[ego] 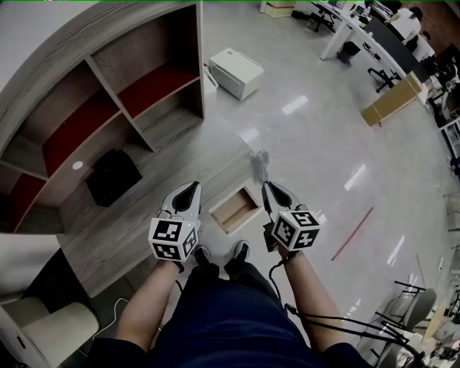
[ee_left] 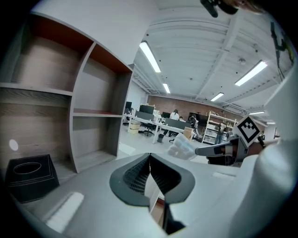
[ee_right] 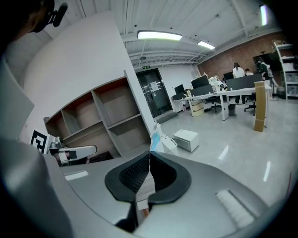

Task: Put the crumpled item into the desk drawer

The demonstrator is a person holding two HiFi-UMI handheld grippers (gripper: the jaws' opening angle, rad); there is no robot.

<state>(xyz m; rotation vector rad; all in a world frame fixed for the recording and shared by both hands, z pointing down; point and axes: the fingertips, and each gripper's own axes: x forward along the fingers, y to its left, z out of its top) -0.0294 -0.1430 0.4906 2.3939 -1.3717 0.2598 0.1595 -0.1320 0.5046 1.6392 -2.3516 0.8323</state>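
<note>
As drawer (ego: 233, 209) gapes, right gripper (ego: 265, 185) (clamped) holds item (ego: 259, 162)

Blurred crumpled item (ego: 259, 162) at the right gripper (ego: 267, 185) tip, form unreadable, drawer (ego: 235, 208) interior only partly in view, contents indeterminate, shelf unit (ego: 86, 108) cut off by the left edge, distant persons (ego: 406, 21) too small to resolve

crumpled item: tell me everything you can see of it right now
The crumpled item is a pale, whitish-blue wad, thin and slightly see-through, perhaps film or soft fabric. The right tongs are shut on its lower edge and the rest sticks out past their tips. It is held in the air, and in the head view it sits just beyond the open desk drawer. Nothing else touches it.
</note>
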